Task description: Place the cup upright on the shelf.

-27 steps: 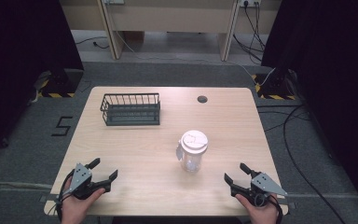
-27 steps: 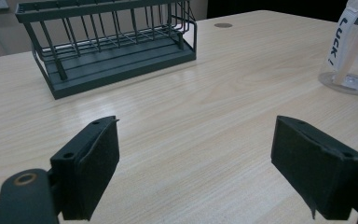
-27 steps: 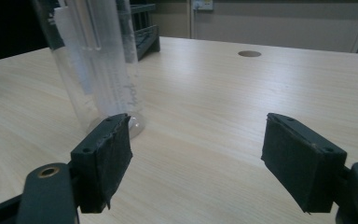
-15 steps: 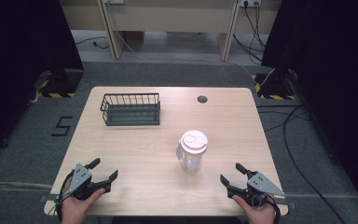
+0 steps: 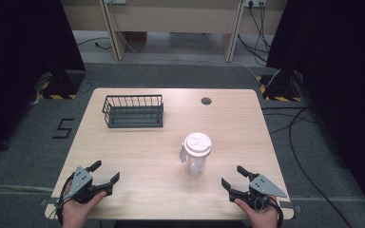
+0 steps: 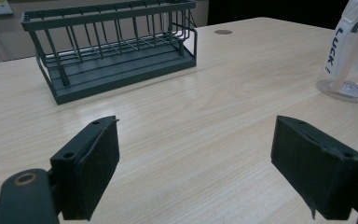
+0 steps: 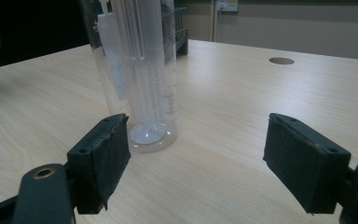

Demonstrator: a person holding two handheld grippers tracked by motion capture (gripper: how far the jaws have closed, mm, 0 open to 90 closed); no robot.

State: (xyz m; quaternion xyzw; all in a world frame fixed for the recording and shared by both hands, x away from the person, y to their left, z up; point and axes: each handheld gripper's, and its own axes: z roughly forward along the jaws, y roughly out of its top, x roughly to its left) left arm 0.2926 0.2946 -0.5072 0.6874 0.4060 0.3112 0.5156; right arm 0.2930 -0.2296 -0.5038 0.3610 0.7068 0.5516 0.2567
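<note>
- The worktop (image 5: 142,156) is pale wood, with a small round hole (image 5: 206,100) near its far edge.
- A dark wire basket (image 5: 133,110) stands on the far left part of the worktop, well apart from both hands; in the left gripper view it sits ahead and to the left (image 6: 112,46).
- A clear plastic cup (image 5: 197,153) with a white lid stands upright right of the worktop's middle, nearer the person's edge than the basket. A strip of white paper with lettering shows through its wall in the left gripper view (image 6: 349,51).
- The right hand-held gripper (image 5: 235,177) rests at the near right corner, held in the person's hand, jaws spread wide with nothing between them. The cup stands near it, ahead and to its left; in the right gripper view the cup (image 7: 137,70) rises just behind the left jaw, not touching it.
- The left hand-held gripper (image 5: 105,172) sits at the near left corner, jaws likewise spread and empty, bare worktop between them (image 6: 196,154). The cup is well off to its right.
</note>
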